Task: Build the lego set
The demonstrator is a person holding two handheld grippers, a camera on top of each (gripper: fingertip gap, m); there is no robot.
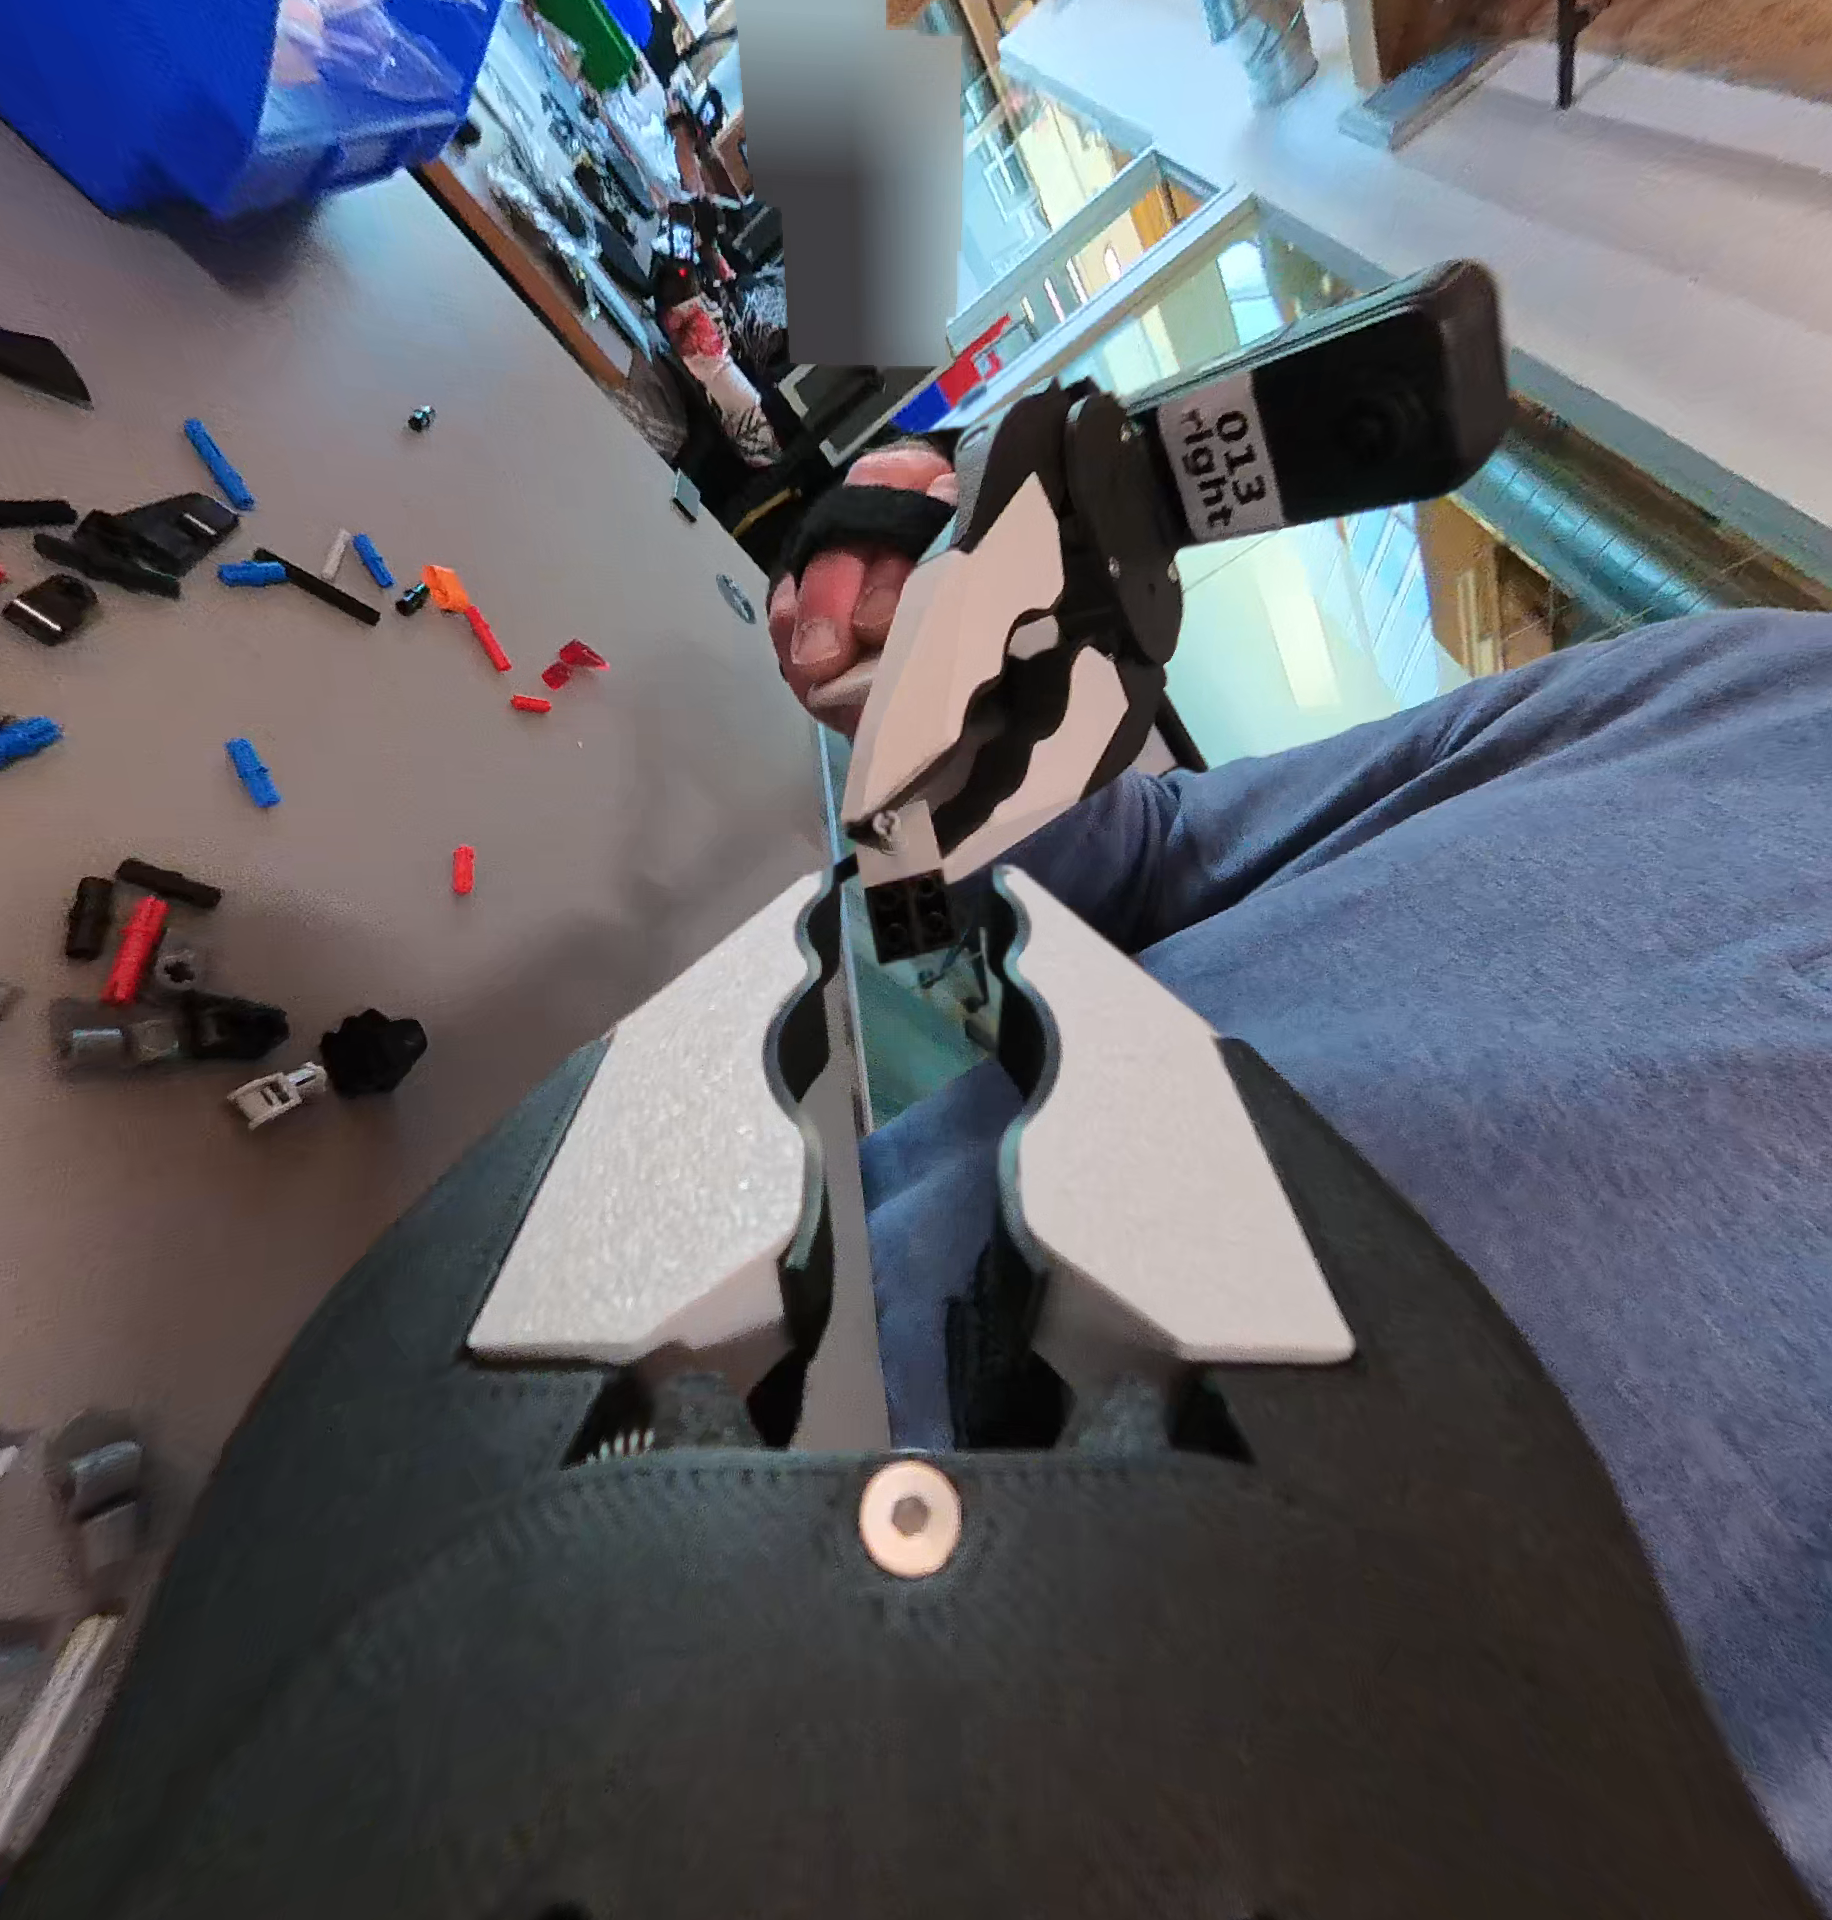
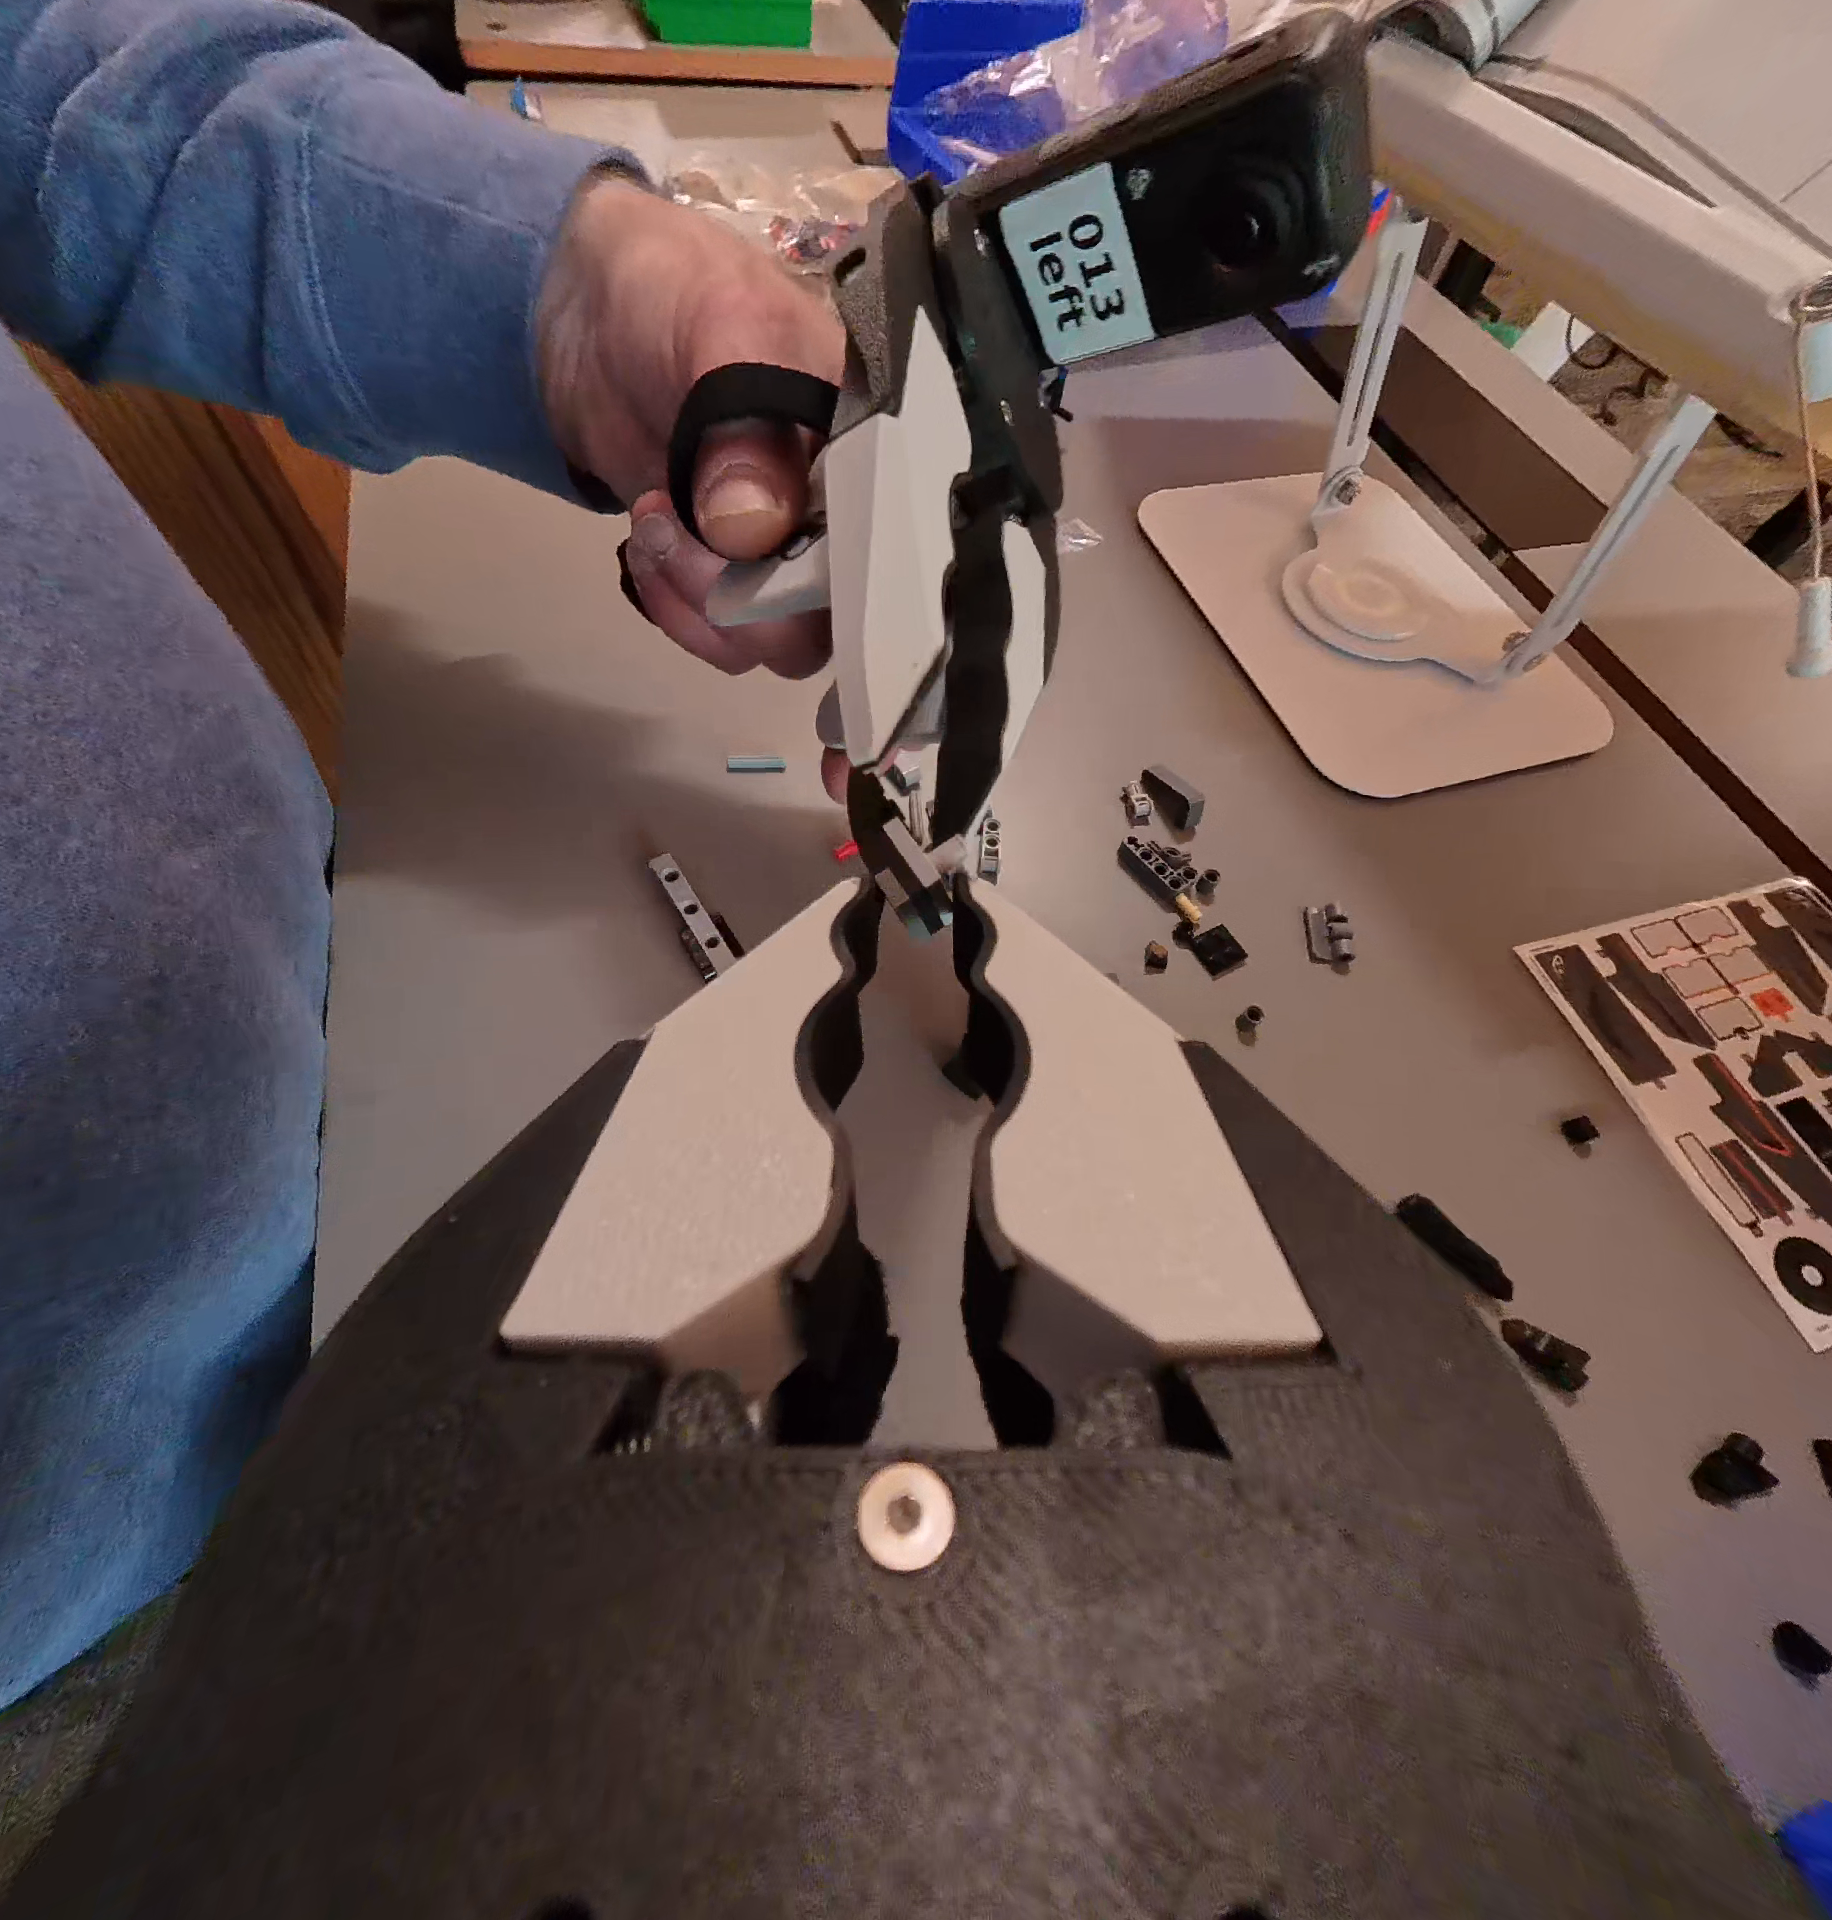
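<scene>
A small assembly, a black brick [image 1: 912,920] under a light grey part, hangs in mid-air between the two grippers. It also shows as a dark grey and black piece in the right wrist view [image 2: 912,902]. My right gripper [image 2: 912,891] is shut on it, and it shows from the outside in the left wrist view [image 1: 901,826]. My left gripper [image 1: 912,883] is partly open, with a fingertip on each side of the brick and a visible gap. In the right wrist view the left gripper [image 2: 912,821] comes down from above onto the piece.
Loose blue, red, black and grey pieces [image 1: 257,774] lie on the grey table [image 1: 579,436], with a blue bin [image 1: 164,94] at the back. A sticker sheet [image 2: 1722,1091], a white stand base [image 2: 1379,644] and several dark pieces [image 2: 1161,862] lie to the right. A person's blue sleeve [image 2: 112,831] is close. Both grippers' tips are close together, under 4 cm apart.
</scene>
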